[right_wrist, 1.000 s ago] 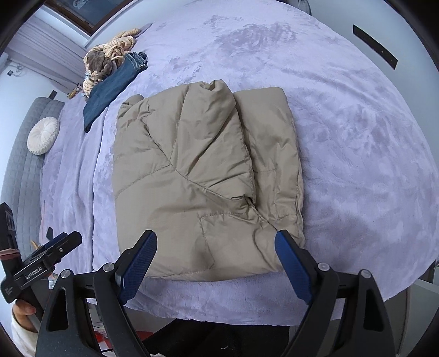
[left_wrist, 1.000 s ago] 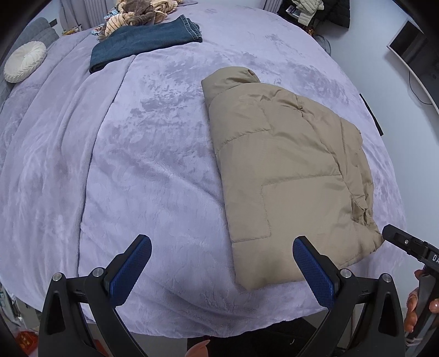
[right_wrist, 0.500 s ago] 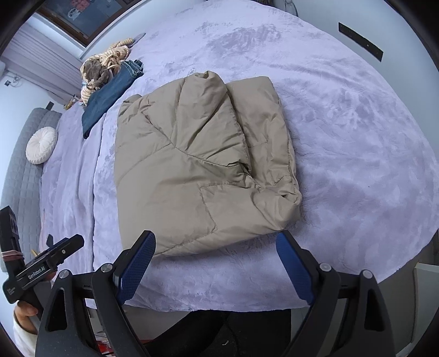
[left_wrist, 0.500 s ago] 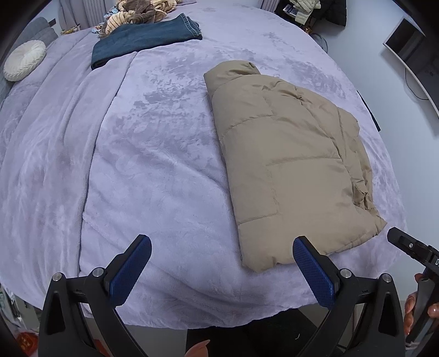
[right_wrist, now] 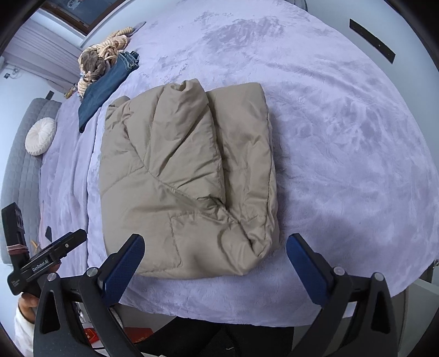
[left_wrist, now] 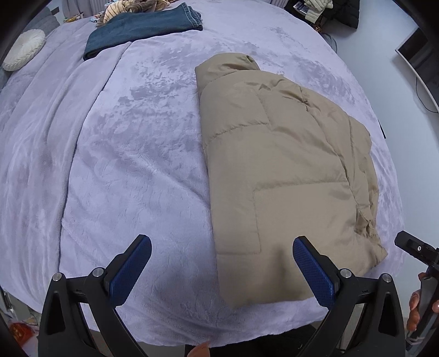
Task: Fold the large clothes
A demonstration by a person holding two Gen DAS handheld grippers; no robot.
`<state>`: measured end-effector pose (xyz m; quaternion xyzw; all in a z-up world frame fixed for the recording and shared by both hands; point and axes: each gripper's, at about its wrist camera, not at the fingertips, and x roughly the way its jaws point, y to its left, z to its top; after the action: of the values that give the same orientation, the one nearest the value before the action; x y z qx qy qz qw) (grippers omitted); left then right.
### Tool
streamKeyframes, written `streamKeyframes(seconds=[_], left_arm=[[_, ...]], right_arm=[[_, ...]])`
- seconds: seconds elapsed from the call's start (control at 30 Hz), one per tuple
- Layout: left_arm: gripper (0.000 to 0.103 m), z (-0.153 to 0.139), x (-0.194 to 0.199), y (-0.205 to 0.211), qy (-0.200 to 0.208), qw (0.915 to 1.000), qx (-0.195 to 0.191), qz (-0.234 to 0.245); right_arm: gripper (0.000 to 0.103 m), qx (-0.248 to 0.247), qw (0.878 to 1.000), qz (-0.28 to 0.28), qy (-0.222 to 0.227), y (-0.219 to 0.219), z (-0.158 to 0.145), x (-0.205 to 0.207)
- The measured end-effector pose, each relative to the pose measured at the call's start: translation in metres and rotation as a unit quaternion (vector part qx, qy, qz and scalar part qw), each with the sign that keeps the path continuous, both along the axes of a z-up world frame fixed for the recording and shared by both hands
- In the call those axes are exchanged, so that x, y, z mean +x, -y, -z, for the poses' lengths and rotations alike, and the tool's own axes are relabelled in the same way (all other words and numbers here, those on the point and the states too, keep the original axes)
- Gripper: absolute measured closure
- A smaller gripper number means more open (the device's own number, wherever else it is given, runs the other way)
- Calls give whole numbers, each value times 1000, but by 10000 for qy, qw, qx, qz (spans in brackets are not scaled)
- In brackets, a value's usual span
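A tan padded jacket (left_wrist: 285, 170) lies folded into a thick block on a bed covered by a pale purple blanket (left_wrist: 131, 170), its near edge close to the blanket's front border. Seen from the left wrist, the left gripper (left_wrist: 222, 267) hangs above the blanket with its two blue pads (left_wrist: 129, 270) spread wide; the jacket's near left corner lies under the gap between them, toward the right-hand pad, and nothing is pinched. The jacket stretches away from that gripper toward the upper right, collar end farthest off. Seen from the right wrist, the right gripper (right_wrist: 215, 265) has its jaws opening, standing very wide, with the jacket's near edge and its bunched right corner just beyond the gap; the pads do not press on the fabric, so it holds nothing. In that view a folded sleeve lies on top of the jacket, running along its length. The other tool and the hand (right_wrist: 27, 300) holding it show at the lower left of that view. Well beyond the jacket, folded jeans (left_wrist: 142, 26) lie at the far side of the bed, with a striped bundle of cloth (right_wrist: 101, 63) beside them and a round white cushion (left_wrist: 23, 49) off to the left.
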<state>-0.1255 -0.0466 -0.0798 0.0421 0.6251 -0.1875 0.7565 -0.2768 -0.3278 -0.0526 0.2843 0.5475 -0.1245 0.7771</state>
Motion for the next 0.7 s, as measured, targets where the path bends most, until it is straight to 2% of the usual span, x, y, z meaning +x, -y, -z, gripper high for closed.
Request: streamKeyframes(seconds=[0.2,0.47,0.63,0.7], left_arm=[[0,28,26,11,-319,9993,-162,-105],[0,52,66,21,-612,9942,-880,-118],[0,66,89,35,-727,9892,-1269,-35],[0,73,96,38,-785,9875,-1366,-20]], right_arm=[[0,19,9998,-114,-132,30,13,25],[0,557,9983,-61,-150,62,38,52],[0,494,9970,-556,-206,57,44,85],[0,236,9956,-850,-326,51,48,97]])
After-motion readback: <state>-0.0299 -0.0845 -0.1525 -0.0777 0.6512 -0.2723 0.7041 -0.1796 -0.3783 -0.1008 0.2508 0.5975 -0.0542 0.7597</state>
